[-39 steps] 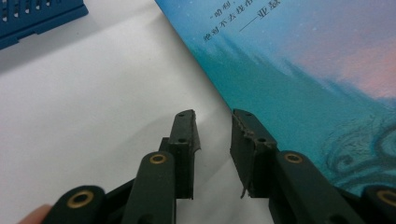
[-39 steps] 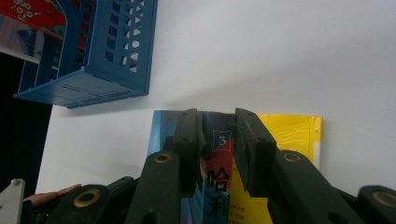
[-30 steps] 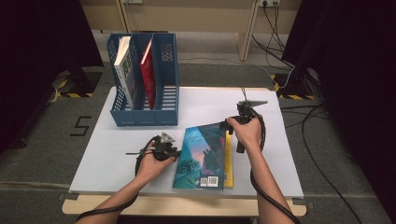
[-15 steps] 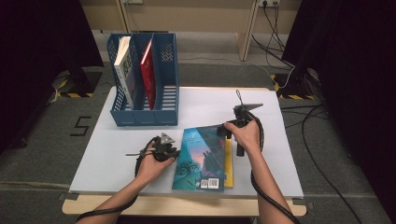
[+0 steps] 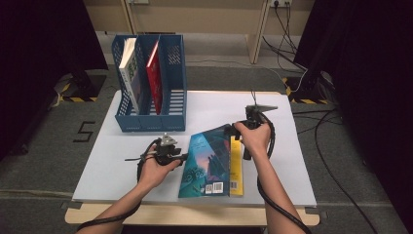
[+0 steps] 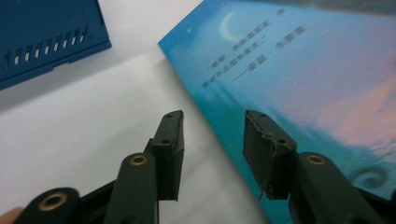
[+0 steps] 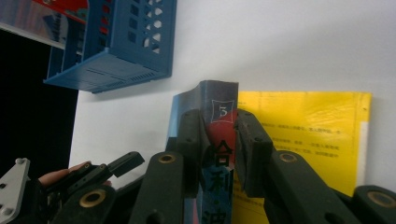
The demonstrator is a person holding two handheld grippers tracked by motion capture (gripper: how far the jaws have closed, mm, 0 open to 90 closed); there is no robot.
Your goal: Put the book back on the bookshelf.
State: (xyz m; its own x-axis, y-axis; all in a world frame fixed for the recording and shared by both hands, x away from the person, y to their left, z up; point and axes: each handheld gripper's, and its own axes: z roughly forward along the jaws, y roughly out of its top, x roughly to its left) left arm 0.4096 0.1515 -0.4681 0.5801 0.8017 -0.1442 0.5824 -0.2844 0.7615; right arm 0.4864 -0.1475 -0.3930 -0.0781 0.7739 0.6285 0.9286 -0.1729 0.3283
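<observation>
Right gripper view has the right gripper (image 7: 219,140) with jaws just closed, pinching the spine of the teal paperback book (image 5: 209,158), which lies over a yellow book (image 5: 235,163) on the white worktop (image 5: 122,161). Left gripper (image 6: 212,140) jaws, just opened, straddle its edge.

a white "5" in a small box stands on the blue book's spine (image 7: 219,135); a "5" marks the floor (image 5: 85,131).

Even, soft light from above falls on the white table (image 5: 204,109), with faint shadows; the room's sides are dark. Both gripper views look soft, the blue book's cover (image 6: 299,70) perhaps blurred.
</observation>
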